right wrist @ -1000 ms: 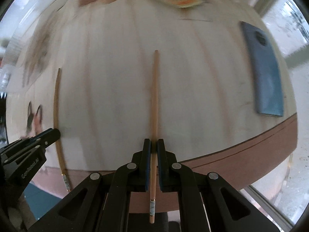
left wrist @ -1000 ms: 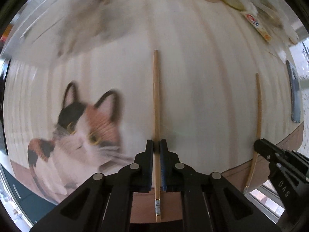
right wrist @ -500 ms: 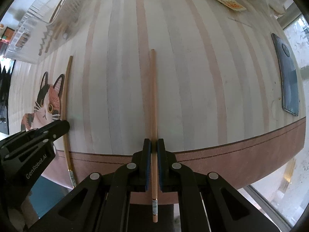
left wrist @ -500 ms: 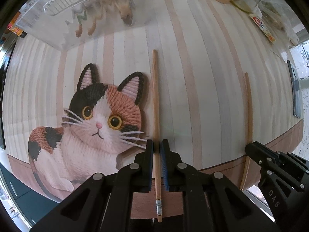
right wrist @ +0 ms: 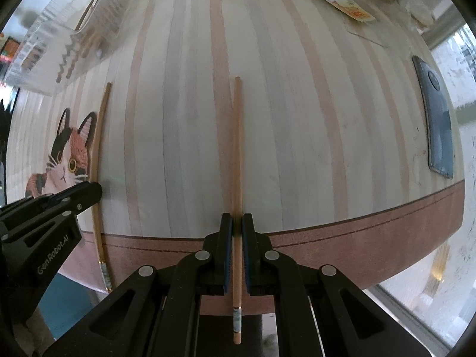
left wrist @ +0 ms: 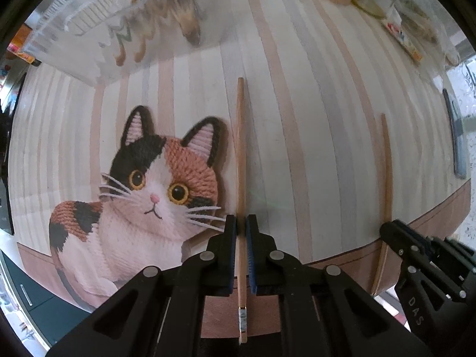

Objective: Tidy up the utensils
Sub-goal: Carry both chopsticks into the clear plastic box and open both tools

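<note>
- Left gripper (left wrist: 241, 223) pinching one wooden chopstick (left wrist: 240, 154) between its blue pads (left wrist: 231, 255), fingers pressed nearly together on the shaft.
- Running straight out ahead of those fingertips, tapered tip far forward, banded butt end sticking back behind the pads toward the camera.
- Hanging above a striped tablecloth (left wrist: 312, 119), with a cat picture (left wrist: 142, 196) printed on the cloth just left of the left fingers.
- Right gripper (right wrist: 236, 223) clamping a second chopstick (right wrist: 237, 148) the same way, fingers drawn in tight against the wood, pads (right wrist: 227, 253) touching it on both sides.
- Pointing forward past the right fingertips over the striped cloth, decorated end trailing behind the pads.
- Showing, in the left wrist view, the right gripper at the lower right with its chopstick rising beyond its fingertip, well apart from the left fingers.
- Showing, in the right wrist view, the left gripper at the lower left, its chopstick lying roughly parallel to the right one.
- Sitting far ahead and to the left of both pairs of fingers: a clear plastic container (left wrist: 98, 26), contents blurred, holding what look like wooden utensils.
- Lying to the right of the right fingers, near the cloth's brown border: a dark phone (right wrist: 437, 125), flat on the table.
</note>
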`<state>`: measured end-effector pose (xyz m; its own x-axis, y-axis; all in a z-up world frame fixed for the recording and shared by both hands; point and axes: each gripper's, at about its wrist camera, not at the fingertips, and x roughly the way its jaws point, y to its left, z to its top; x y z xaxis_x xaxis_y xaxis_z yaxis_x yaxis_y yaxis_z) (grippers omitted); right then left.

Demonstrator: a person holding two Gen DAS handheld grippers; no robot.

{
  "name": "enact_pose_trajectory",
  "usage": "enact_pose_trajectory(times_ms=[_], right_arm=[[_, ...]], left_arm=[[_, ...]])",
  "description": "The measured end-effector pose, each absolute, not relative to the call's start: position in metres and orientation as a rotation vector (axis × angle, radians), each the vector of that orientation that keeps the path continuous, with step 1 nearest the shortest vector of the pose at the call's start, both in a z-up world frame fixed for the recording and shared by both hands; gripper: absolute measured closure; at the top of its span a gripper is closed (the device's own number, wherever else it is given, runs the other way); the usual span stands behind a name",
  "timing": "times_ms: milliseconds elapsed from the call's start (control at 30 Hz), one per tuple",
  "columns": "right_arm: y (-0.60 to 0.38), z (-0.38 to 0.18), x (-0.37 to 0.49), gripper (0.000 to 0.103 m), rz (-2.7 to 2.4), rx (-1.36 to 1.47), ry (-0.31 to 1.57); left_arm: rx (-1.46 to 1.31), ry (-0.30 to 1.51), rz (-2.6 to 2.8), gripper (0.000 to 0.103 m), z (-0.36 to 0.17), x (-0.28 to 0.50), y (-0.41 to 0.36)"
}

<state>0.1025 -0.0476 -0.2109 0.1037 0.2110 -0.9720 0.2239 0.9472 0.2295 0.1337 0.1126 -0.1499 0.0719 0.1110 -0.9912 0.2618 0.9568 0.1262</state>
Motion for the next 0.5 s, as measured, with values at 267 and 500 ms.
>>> enact_pose_trajectory(times_ms=[267,500], right_arm=[[-0.065,-0.186,0.096,0.096,-0.035,0.425,1.416],[-0.085,-0.128,0.108,0.096,-0.015,0.469,1.299]], left_arm=[[0.300,1.363,-0.172,0.099,-0.095,0.138,0.088],[0.228,1.259,-0.206,0.099,-0.036,0.165,0.080]])
